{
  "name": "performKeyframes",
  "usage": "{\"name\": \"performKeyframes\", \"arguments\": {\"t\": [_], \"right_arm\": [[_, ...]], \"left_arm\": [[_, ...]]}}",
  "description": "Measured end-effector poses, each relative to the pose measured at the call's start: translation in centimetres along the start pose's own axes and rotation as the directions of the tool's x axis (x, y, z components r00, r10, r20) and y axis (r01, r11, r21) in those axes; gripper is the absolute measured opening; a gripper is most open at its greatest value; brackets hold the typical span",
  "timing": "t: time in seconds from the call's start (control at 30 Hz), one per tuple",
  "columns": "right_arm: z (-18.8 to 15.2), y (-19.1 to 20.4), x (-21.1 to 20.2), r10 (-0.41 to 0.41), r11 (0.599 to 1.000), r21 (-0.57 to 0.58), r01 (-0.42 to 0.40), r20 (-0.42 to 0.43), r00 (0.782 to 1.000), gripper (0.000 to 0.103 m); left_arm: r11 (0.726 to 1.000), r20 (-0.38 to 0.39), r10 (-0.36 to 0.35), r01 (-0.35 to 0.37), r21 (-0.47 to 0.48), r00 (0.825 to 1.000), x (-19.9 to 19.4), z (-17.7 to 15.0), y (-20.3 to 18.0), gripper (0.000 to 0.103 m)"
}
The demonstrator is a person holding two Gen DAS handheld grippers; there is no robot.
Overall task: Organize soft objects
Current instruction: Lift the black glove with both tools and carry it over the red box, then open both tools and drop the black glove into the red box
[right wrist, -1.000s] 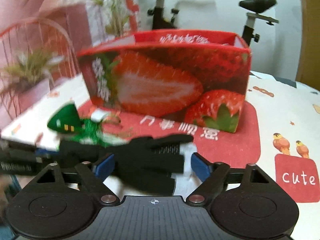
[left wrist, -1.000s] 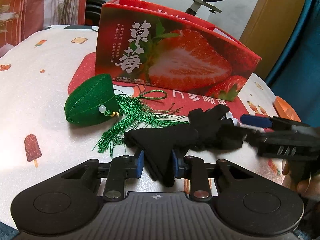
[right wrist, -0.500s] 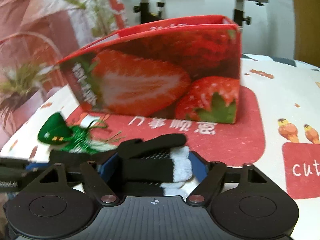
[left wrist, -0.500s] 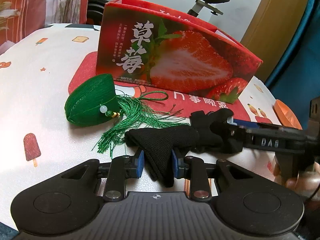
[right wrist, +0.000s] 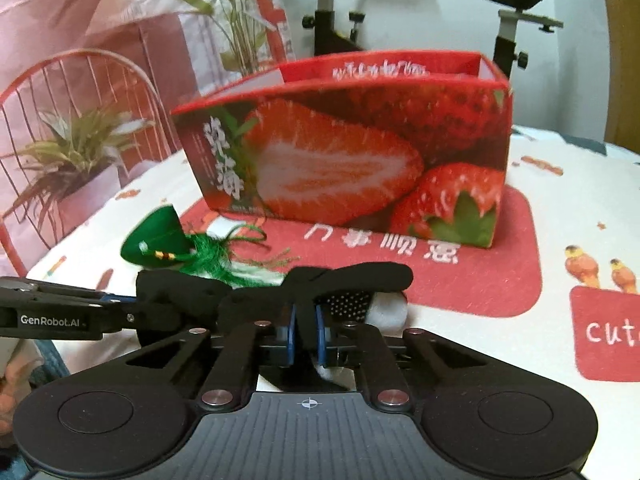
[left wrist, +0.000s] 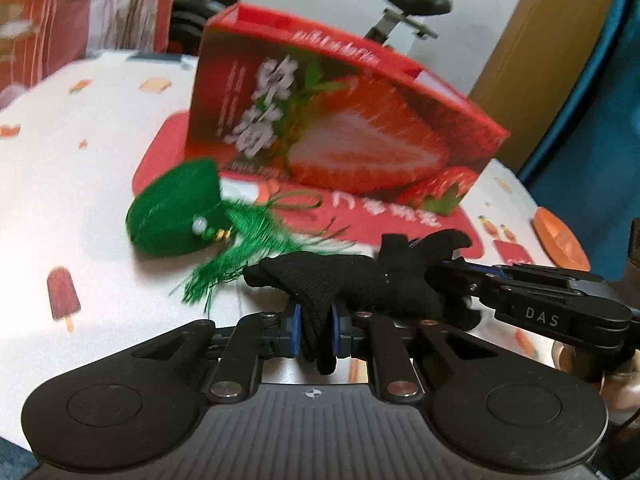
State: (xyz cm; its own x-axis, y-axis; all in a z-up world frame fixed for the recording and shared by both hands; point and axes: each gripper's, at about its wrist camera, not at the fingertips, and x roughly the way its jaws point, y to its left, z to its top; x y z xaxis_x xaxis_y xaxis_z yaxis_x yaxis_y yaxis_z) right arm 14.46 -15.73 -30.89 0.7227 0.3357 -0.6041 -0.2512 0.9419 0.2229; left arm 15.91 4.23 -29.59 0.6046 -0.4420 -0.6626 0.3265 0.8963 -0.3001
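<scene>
A black glove (left wrist: 348, 276) with a white cuff (right wrist: 390, 308) is held between both grippers, just above the table. My left gripper (left wrist: 315, 330) is shut on one end of it. My right gripper (right wrist: 306, 330) is shut on the other end, and also shows in the left wrist view (left wrist: 456, 280). The left gripper shows in the right wrist view (right wrist: 120, 306). A green stuffed sachet with a tassel (left wrist: 180, 216) lies on the table just beyond the glove. An open red strawberry box (right wrist: 352, 160) stands behind on a red mat.
The table has a white patterned cloth (left wrist: 60, 168). An orange object (left wrist: 560, 240) lies at the right edge. A red wire chair with a potted plant (right wrist: 68, 152) stands at the left, an exercise bike (right wrist: 516, 12) behind the box.
My right gripper has closed on the glove's cuff end. Both grippers have lifted the glove a little and the views have shifted toward the box.
</scene>
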Motion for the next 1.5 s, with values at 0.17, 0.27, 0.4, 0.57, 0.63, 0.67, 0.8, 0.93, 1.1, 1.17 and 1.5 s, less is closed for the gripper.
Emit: {"name": "performKeyframes", "arguments": {"t": [0.17, 0.27, 0.4, 0.57, 0.63, 0.67, 0.8, 0.93, 1.1, 1.17, 1.5], "right_arm": [[1.1, 0.5, -2.4, 0.005, 1.0, -0.014, -0.004, 0.076, 0.997, 0.008], [2.1, 0.8, -3.7, 0.0, 0.999, -0.031, 0.003, 0.121, 0.993, 0.007], [4.2, 1.2, -5.4, -0.005, 0.999, -0.043, 0.013, 0.19, 0.982, 0.007], [7.1, 2.0, -6.7, -0.001, 0.996, -0.083, 0.023, 0.26, 0.966, 0.007], [8.4, 2.3, -6.6, -0.002, 0.995, -0.1, 0.03, 0.275, 0.961, 0.007], [9.1, 2.4, -6.5, -0.002, 0.994, -0.108, 0.034, 0.281, 0.96, 0.007], [11.9, 2.9, -5.7, -0.011, 0.986, -0.152, 0.062, 0.314, 0.949, 0.007], [15.1, 2.6, -3.9, -0.03, 0.981, -0.174, 0.091, 0.325, 0.945, 0.007], [18.2, 1.4, 0.2, -0.057, 0.985, -0.144, 0.099, 0.27, 0.961, 0.007], [18.8, 0.7, 2.0, -0.063, 0.988, -0.122, 0.093, 0.23, 0.971, 0.007], [18.1, -1.9, 8.2, -0.056, 0.997, 0.052, 0.054, 0.034, 0.998, 0.008]], "left_arm": [[0.998, 0.091, -0.07, 0.069, 0.009, 0.993, -2.1, 1.2, -0.6, 0.015], [0.995, 0.118, -0.095, 0.097, -0.01, 0.988, -2.9, 2.0, -0.7, 0.015], [0.991, 0.17, -0.128, 0.133, -0.022, 0.977, -4.0, 3.7, -0.8, 0.015], [0.991, 0.251, -0.13, 0.13, 0.019, 0.959, -5.1, 6.6, -1.5, 0.015], [0.992, 0.268, -0.125, 0.124, 0.02, 0.955, -5.1, 8.0, -1.4, 0.015], [0.993, 0.277, -0.12, 0.118, 0.022, 0.954, -5.0, 8.8, -1.4, 0.015], [0.995, 0.294, -0.094, 0.085, 0.046, 0.951, -4.1, 12.1, -1.6, 0.015], [0.996, 0.29, -0.077, 0.058, 0.072, 0.954, -2.9, 15.5, -1.7, 0.015], [0.998, 0.231, -0.043, 0.034, 0.045, 0.972, 0.2, 18.4, -0.7, 0.015], [0.999, 0.197, -0.029, 0.024, 0.028, 0.98, 1.5, 18.8, -0.1, 0.015], [0.997, 0.095, 0.042, -0.047, 0.057, 0.995, 4.8, 18.6, 2.3, 0.017]]}}
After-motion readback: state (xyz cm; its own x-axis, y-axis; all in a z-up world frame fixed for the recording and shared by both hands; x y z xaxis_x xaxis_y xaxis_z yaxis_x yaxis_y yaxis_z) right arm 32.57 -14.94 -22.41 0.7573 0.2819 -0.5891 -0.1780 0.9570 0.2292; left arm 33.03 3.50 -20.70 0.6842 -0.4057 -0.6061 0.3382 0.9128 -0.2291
